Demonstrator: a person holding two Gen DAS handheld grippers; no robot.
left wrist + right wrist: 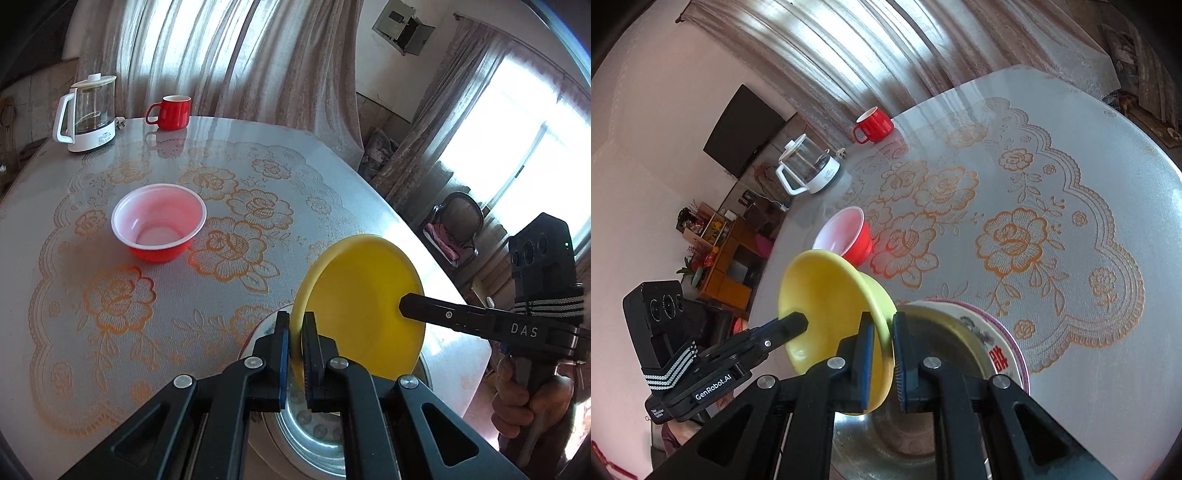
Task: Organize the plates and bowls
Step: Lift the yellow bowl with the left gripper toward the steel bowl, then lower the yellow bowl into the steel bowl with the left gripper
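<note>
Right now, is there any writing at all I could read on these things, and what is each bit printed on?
"DAS": white letters on the side of the right tool, seen from the left wrist.
"GenRobot.AI": white label on the left tool, seen from the right wrist.
A second small label below it: too small to read.
A red character on the rim of the patterned plate: partly hidden, not readable.
Print on the base of the electric kettle: too small to read.
</note>
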